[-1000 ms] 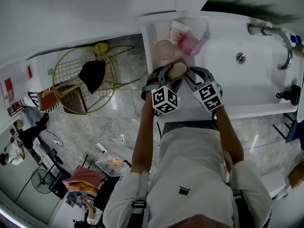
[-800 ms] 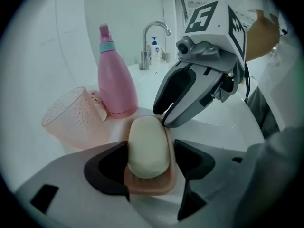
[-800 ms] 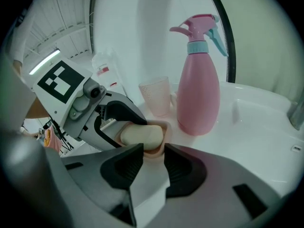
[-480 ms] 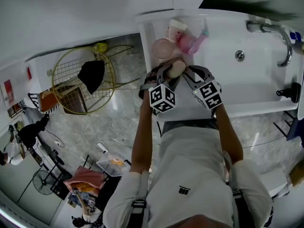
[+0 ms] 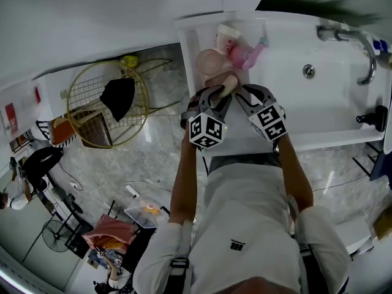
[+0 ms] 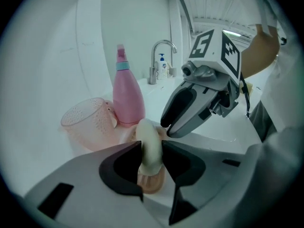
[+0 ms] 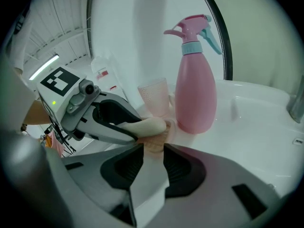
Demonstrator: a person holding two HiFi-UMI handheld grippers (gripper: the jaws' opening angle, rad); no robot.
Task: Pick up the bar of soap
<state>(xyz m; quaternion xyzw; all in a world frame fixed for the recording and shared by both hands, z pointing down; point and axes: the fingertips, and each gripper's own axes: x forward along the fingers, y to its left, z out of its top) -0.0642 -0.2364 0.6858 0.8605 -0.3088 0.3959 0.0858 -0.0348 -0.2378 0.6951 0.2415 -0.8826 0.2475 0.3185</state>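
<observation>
The cream bar of soap (image 6: 149, 144) stands on edge over a peach soap dish (image 6: 152, 182) at the left end of the white sink counter (image 5: 245, 139). My left gripper (image 6: 152, 156) has just been closing, and its pads now press both faces of the bar. From the head view the soap (image 5: 228, 84) pokes out past the left gripper (image 5: 215, 94). My right gripper (image 7: 153, 158) hovers just right of it, jaws a narrow gap apart with nothing between them. The right gripper view has the soap (image 7: 147, 126) clamped in the left gripper's fingers (image 7: 111, 120).
A pink spray bottle (image 6: 127, 99) and a pink dimpled cup (image 6: 88, 125) stand just behind the dish. The basin (image 5: 318, 97) and chrome faucet (image 5: 361, 48) lie to the right. A wire basket (image 5: 107, 103) stands on the floor at the left.
The left gripper's jaws have closed in onto the soap bar. The right gripper has stayed where it was.
</observation>
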